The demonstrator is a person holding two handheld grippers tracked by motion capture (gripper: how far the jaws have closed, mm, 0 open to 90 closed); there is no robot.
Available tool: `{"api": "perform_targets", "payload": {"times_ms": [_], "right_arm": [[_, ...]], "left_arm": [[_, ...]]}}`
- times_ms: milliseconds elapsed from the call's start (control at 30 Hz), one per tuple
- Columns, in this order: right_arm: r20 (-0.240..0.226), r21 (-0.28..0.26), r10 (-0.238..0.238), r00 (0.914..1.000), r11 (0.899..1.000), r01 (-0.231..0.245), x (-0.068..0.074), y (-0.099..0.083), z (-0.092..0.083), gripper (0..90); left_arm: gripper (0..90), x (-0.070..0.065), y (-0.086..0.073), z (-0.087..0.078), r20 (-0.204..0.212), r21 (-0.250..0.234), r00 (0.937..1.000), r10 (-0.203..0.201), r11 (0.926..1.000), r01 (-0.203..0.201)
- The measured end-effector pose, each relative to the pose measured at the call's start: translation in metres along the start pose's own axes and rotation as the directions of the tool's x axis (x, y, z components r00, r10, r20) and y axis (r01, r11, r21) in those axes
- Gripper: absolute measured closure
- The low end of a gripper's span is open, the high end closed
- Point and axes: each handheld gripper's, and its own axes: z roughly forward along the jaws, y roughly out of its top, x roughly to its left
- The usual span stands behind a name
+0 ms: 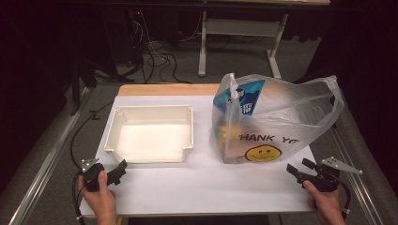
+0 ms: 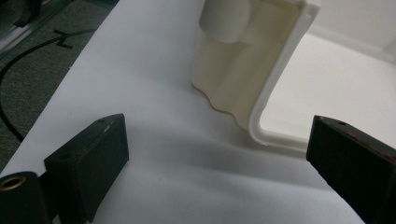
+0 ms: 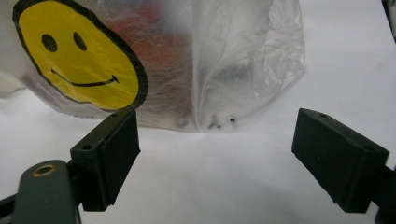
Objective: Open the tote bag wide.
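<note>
Resting low over the white worktop (image 1: 197,185), the left claw (image 1: 119,169) sits with its jaws spread wide and nothing between them. Just ahead of it, near its tips but not touching, stands the cream tray (image 1: 187,133); in the left gripper view the near corner of the tray (image 2: 275,88) rises between the two black jaws, a little farther off than they reach, with its rounded outer wall facing the claw and its pale floor showing beyond the rim.

Across the worktop, well apart from the left one, the right claw (image 1: 296,168) is also held wide, gripping nothing. Directly in front of it stands the clear plastic bag (image 1: 281,117), printed with a yellow smiley face (image 1: 263,153) and the words "THANK YOU". In the right gripper view the bag (image 3: 233,56) stands just beyond the jaw tips, its bottom edge on the worktop, and the smiley face (image 3: 79,56) lies ahead and off to the side of the jaw at that view's left. A blue package (image 1: 246,96) shows through the upper part of the bag, farther from the claw; other contents lower down are too blurred to name. Each hand grips its tool at the near edge of the worktop.
</note>
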Motion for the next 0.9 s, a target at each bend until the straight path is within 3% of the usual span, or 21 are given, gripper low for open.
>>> {"api": "perform_targets", "payload": {"times_ms": [167, 333, 900], "right_arm": [[0.007, 0.028, 0.058, 0.9983, 0.998, -0.058, -0.005, 0.004, 0.004, 16.2], [0.039, 0.055, 0.057, 0.9976, 0.997, -0.059, -0.004, 0.008, 0.012, 16.9], [0.046, 0.053, 0.047, 0.9978, 0.997, -0.05, -0.004, 0.007, 0.013, 16.8]], "left_arm": [[6.2, 0.001, 0.0, 0.0, -0.007, -0.005, 0.9999, -0.015, 0.9999, 0.014], [6.2, 0.003, -0.001, -0.002, -0.01, -0.02, 0.9994, -0.033, 0.9993, 0.033], [6.5, 0.004, -0.001, -0.002, 0.003, -0.02, 0.9994, -0.034, 0.9992, 0.034]]}}
